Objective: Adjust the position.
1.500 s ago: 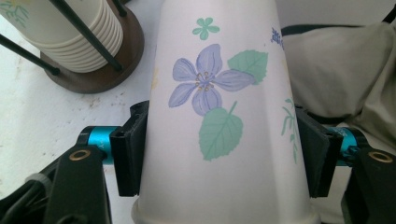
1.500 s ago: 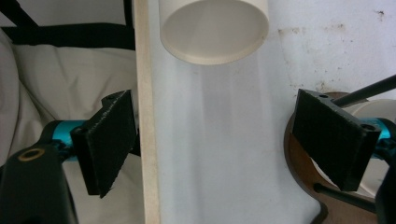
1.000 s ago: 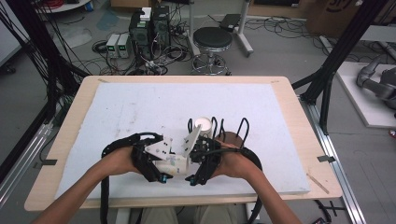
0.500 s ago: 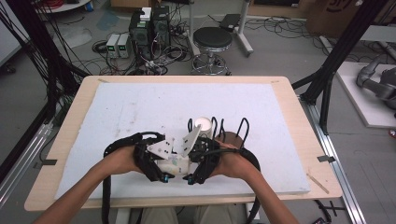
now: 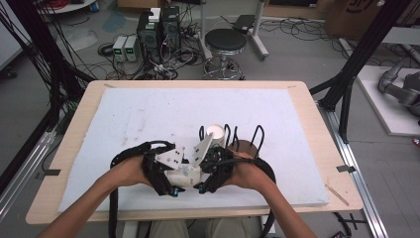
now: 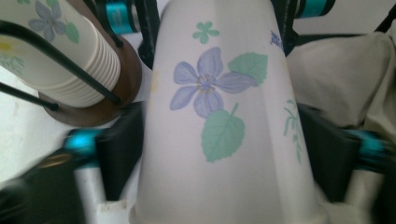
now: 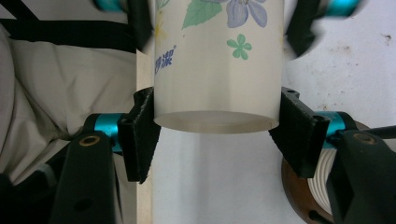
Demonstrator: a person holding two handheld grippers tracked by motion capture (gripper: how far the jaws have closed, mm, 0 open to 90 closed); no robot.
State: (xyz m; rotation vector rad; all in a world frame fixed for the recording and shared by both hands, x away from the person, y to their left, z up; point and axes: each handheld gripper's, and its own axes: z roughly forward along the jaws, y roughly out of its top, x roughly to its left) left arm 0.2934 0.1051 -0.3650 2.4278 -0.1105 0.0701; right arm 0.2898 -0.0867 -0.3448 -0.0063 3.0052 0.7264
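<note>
Closing jaws: right gripper (image 7: pixel 217 135) has just been clamping the cup (image 7: pixel 218 65) near its base.
Left gripper (image 6: pixel 224 158) has just been loosening, pads beside the cup at the near edge by the rack (image 5: pixel 247 144); pulling straight is advisable.

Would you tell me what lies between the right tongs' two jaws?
The flowered paper cup, its base end clamped by both black pads, seen in the right gripper view.

Right hand-held gripper (image 7: pixel 217 135) jaws just closed onto paper cup (image 7: pixel 218 65); left hand-held gripper (image 6: pixel 224 158) loosened.
</note>
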